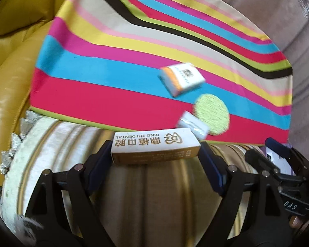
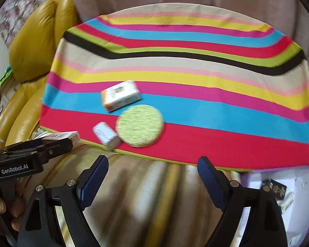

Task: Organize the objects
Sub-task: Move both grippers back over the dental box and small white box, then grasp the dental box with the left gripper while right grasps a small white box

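Observation:
My left gripper (image 1: 155, 147) is shut on a white and gold dental box (image 1: 150, 142), its blue pads pressing on the two short ends. The box hangs over a beige striped cushion (image 1: 144, 195), just short of the striped cloth (image 1: 113, 82). On that cloth lie an orange and white box (image 1: 181, 79), a round green pad (image 1: 213, 114) and a small white packet (image 1: 193, 124). My right gripper (image 2: 153, 159) stands open with nothing between its fingers, short of the cloth's near edge. In the right wrist view the left gripper (image 2: 37, 146) carries the dental box (image 2: 66, 135) at the left.
A yellow leather sofa (image 2: 35, 41) lies left of the striped cloth (image 2: 195, 82). A purple folder with papers (image 2: 278, 185) sits at the lower right. Silver fringe (image 1: 6, 158) edges the cushion on the left. A person's fingers (image 2: 0, 205) show at the lower left.

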### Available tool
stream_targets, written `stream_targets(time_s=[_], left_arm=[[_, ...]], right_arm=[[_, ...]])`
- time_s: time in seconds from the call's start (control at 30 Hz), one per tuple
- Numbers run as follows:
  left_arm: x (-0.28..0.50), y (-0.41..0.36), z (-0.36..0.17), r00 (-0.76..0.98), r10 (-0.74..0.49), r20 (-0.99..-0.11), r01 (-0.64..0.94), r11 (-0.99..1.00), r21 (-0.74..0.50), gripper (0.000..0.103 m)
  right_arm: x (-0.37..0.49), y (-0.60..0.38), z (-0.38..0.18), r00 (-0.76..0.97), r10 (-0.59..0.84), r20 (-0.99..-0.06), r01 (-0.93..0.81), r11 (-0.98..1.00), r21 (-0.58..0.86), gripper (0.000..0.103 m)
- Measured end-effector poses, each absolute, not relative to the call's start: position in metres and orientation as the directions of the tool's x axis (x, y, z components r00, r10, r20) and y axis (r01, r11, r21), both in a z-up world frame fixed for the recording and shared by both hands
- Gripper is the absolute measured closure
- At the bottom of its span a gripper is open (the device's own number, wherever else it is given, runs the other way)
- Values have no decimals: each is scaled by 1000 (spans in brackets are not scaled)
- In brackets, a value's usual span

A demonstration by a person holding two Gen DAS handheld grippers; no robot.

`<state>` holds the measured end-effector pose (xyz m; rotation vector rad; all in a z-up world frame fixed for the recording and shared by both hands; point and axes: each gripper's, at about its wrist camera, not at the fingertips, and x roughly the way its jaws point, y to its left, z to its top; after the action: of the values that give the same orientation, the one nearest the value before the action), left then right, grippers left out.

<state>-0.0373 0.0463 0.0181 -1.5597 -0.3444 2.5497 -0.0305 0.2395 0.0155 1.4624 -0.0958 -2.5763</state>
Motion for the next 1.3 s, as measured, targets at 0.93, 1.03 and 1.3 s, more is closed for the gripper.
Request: stream_targets(time_s=[0.93,1.03,1.3], left_arm=[[-41,-25,0,-534,263,-803,80,-930,-358,18],[-41,-24,0,-536,267,-801,76,-929,-361,18],[-40,-18,6,-546,243,-802,61,-943,-328,18]], right_arm=[[-93,161,-41,-323,-117,-939,-257,-944,206,33],[-92,161,-41,-332,-95,-938,-261,-947,189,45],[-84,162,-36,-352,-120,-928,-246,-945,215,52]])
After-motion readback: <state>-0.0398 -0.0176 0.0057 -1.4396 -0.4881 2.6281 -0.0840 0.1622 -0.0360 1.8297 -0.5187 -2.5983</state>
